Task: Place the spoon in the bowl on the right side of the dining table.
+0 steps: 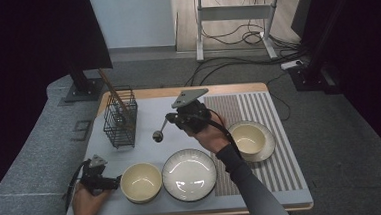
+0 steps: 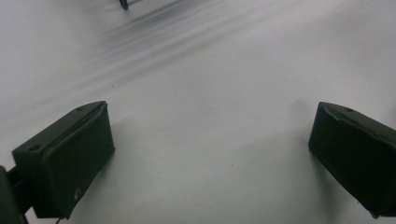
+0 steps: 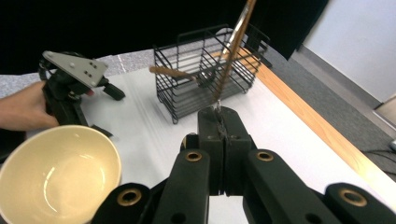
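Holding a spoon [image 1: 160,131] by its handle, the right gripper [image 1: 171,119] hovers above the tabletop [image 1: 149,115] between the wire basket [image 1: 120,119] and the striped plate [image 1: 189,174]. Its jaws are pressed together on the thin metal handle, and the spoon hangs out from their tips toward the basket, slanting down so that its rounded bowl end sits lowest, just right of the basket's base and clear of the tabletop.

The spoon is slim and silvery-grey, with a small dark bowl. The basket is black wire, open at the top, and brown wooden chopsticks [image 1: 112,89] lean in it at a slant.

The right gripper view looks along the closed jaws straight at the basket [image 3: 210,70]; a sliver of bright metal [image 3: 217,108] peeks out at the pinch line, with the chopsticks [image 3: 236,42] rising just behind it. That view also takes in the cream bowl [image 3: 58,172] at lower left and the left gripper [image 3: 100,109] in a hand beyond it. The high view adds the second cream bowl [image 1: 249,138] at the right, on the striped mat.

The left gripper [image 1: 117,181] rests low at the near left edge, beside the nearer cream bowl [image 1: 141,181]. Its own view shows its jaws wide apart over bare pale surface, nothing between them.
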{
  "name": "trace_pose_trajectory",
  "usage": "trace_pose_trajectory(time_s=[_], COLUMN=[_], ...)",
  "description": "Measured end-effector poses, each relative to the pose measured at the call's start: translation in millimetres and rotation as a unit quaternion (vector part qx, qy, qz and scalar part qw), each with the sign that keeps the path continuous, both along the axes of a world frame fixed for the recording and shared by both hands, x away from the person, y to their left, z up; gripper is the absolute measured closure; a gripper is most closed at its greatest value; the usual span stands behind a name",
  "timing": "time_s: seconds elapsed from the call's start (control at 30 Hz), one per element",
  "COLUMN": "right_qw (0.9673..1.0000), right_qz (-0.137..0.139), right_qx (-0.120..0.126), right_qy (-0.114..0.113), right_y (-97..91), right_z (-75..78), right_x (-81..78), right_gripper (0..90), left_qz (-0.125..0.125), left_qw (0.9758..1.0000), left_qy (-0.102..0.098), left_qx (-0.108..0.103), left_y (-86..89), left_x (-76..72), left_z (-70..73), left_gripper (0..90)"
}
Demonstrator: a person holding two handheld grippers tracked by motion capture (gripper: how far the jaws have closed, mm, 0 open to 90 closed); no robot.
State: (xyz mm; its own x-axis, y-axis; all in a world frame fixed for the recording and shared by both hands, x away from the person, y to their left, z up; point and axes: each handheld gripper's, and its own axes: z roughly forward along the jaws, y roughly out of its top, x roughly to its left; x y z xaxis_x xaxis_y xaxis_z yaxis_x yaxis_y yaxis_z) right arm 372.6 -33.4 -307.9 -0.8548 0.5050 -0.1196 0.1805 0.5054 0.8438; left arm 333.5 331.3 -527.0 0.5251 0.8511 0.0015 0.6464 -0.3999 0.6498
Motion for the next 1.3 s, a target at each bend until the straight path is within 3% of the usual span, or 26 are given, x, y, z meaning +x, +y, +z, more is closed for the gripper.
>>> trace_pose_trajectory(time_s=[0.63, 1.3], right_qw=[0.9982, 0.9918], right_qz=[-0.059, -0.127], right_qx=[0.004, 0.002], right_qy=[0.005, 0.012], right_y=[-64.8, -133.0], right_z=[-15.7, -32.5], right_x=[3.1, -0.6], right_gripper=[89.3, 89.3], left_qz=[0.000, 0.000], left_qw=[1.0000, 1.0000], left_qy=[0.000, 0.000], left_qx=[0.000, 0.000], left_y=[0.0, 0.1], left_x=[0.0, 0.0], left_z=[0.0, 0.1], left_gripper=[0.0, 0.0])
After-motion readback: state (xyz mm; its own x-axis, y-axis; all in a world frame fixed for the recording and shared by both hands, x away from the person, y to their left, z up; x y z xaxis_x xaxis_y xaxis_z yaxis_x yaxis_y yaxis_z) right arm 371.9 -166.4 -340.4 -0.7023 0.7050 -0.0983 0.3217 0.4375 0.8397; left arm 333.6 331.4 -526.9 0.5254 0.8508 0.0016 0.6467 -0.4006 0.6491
